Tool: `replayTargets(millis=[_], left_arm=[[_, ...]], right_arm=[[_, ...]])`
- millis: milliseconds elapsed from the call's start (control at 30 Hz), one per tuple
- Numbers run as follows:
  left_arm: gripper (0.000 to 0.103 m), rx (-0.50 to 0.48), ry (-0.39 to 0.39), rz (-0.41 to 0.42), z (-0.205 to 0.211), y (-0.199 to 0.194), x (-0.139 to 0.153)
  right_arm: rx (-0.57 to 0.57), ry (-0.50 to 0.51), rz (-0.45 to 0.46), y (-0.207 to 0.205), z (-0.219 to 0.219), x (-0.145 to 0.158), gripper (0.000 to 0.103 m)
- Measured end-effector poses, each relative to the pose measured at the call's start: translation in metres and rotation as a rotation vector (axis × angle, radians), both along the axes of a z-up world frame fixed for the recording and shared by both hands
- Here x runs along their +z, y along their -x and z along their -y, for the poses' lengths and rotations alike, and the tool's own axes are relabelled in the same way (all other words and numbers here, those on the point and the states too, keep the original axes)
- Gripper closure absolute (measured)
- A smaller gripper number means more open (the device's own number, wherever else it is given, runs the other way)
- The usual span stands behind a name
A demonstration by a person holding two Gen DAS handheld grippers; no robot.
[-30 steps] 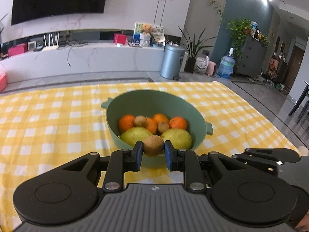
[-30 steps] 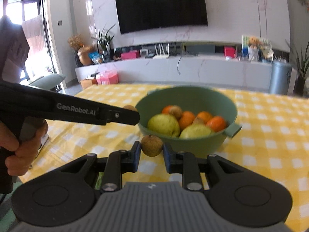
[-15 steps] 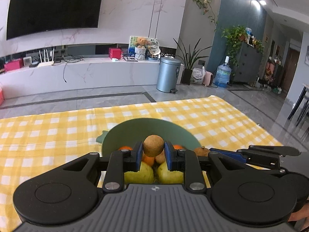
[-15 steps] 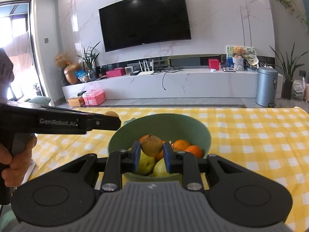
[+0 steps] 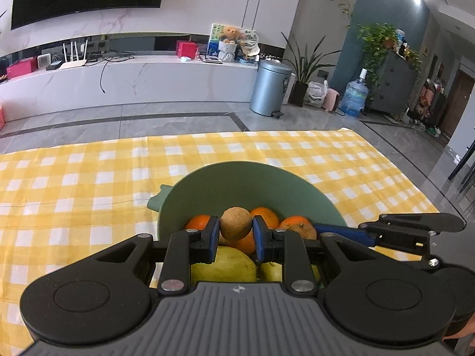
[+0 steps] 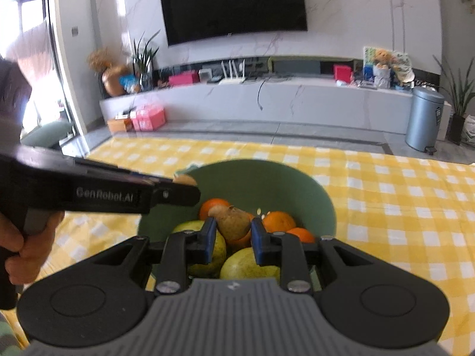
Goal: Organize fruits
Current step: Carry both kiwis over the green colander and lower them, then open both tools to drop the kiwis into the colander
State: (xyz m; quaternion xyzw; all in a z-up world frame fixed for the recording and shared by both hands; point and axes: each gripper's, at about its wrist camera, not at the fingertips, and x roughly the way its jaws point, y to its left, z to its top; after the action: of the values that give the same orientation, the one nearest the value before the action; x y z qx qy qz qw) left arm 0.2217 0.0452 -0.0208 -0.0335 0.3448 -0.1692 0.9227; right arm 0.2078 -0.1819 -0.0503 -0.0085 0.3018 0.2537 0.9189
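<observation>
A green bowl (image 5: 237,184) (image 6: 267,184) on the yellow checked cloth holds oranges (image 5: 292,222) (image 6: 279,221) and yellow-green pears (image 5: 222,265) (image 6: 249,265). My left gripper (image 5: 236,230) is shut on a round brown kiwi (image 5: 235,227) and holds it over the bowl; it also shows in the right wrist view (image 6: 184,187). My right gripper (image 6: 231,230) is over the bowl, its jaws slightly parted around a brown kiwi (image 6: 233,222); whether they touch it I cannot tell. Its side shows in the left wrist view (image 5: 311,231).
The table's yellow checked cloth (image 5: 89,178) (image 6: 400,201) spreads around the bowl. Its right edge (image 5: 415,184) drops to the floor. A grey bin (image 5: 270,89) and a white TV bench (image 6: 267,98) stand far behind.
Both grippers have risen from the cloth in front of the bowl and moved forward over it, each with a kiwi. The right jaws look a little wider than before.
</observation>
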Motion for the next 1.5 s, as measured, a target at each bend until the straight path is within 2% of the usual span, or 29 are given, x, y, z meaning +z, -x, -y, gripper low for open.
replayTargets(millis=[433,700,900,1033,1267,1333,1400,1500], left_arm=[[0.077,0.017,-0.022,-0.031,-0.007,-0.012,-0.014],[0.077,0.025,-0.077,-0.035,-0.003,-0.016,-0.02],[0.077,0.028,-0.173,-0.01,0.006,-0.014,-0.025],[0.076,0.036,-0.237,-0.002,0.012,-0.013,-0.029],[0.076,0.03,-0.287,0.02,0.019,-0.008,-0.03],[0.072,0.035,-0.289,0.02,0.019,-0.008,-0.029],[0.062,0.033,-0.285,0.031,0.02,-0.006,-0.027],[0.061,0.026,-0.288,0.065,0.023,0.0,-0.02]], right_arm=[[0.05,0.098,-0.081,-0.042,-0.027,-0.021,0.082],[0.068,0.124,-0.098,-0.049,-0.033,-0.029,0.081],[0.057,0.11,-0.086,-0.046,-0.03,-0.028,0.079],[0.044,0.091,-0.071,-0.04,-0.025,-0.026,0.073],[0.037,0.075,-0.063,-0.036,-0.023,-0.026,0.073],[0.036,0.072,-0.063,-0.035,-0.022,-0.026,0.073],[0.036,0.071,-0.063,-0.035,-0.021,-0.025,0.073],[0.03,0.068,-0.058,-0.032,-0.018,-0.023,0.073]])
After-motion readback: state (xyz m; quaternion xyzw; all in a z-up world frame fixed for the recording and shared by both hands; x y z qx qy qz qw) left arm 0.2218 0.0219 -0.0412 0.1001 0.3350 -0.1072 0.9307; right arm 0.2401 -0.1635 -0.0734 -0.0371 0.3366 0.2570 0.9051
